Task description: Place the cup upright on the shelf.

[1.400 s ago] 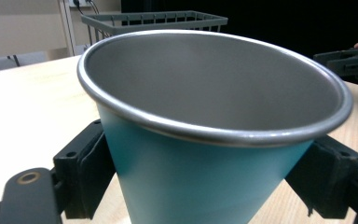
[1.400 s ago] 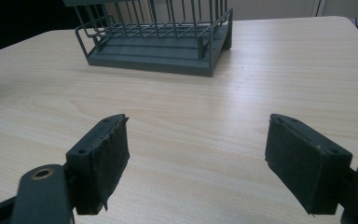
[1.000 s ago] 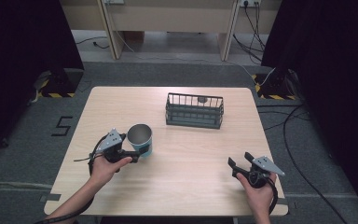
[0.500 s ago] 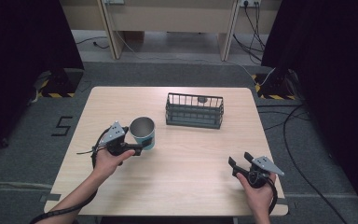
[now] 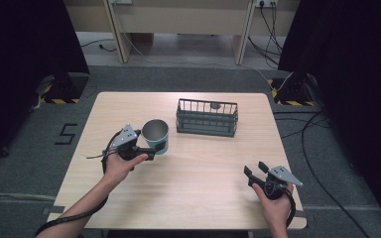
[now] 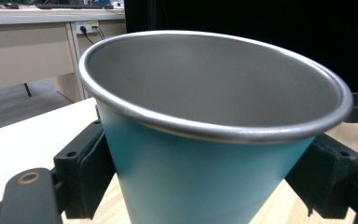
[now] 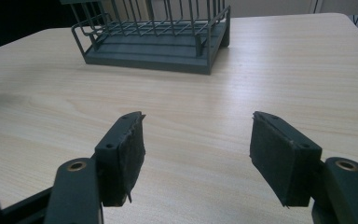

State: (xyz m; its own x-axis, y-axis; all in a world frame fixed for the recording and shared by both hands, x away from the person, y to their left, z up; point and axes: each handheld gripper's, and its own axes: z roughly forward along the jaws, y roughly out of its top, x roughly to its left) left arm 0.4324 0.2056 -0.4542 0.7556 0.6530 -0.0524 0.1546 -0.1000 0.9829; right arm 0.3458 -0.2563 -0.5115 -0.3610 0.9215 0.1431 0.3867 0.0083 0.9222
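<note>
Currently, status by item:

Cup: a teal cup with a bare metal interior and rolled rim sits left of desk centre, at about 9 o'clock from the middle of the desk. Whether its base touches the desk or is lifted cannot be told.

Left tongs: the left tongs are clamped on the cup's lower wall, one pad on each side, as the left gripper view confirms.

Right tongs: the right tongs are held apart, with nothing between the pads, resting low near the desk's 5 o'clock corner.

Basket: a dark wire basket stands at about 12 o'clock from desk centre, well apart from the cup. A small round item inside is too small to identify.

Risk, slip: the cup wall tapers downward, so it may slide between the pads if clamping is light.

Risk, tilt: the cup appears tipped in the left gripper view; quick motion could rotate it further.

Risk, collision: moving toward the basket could knock the cup against its top rail.
</note>
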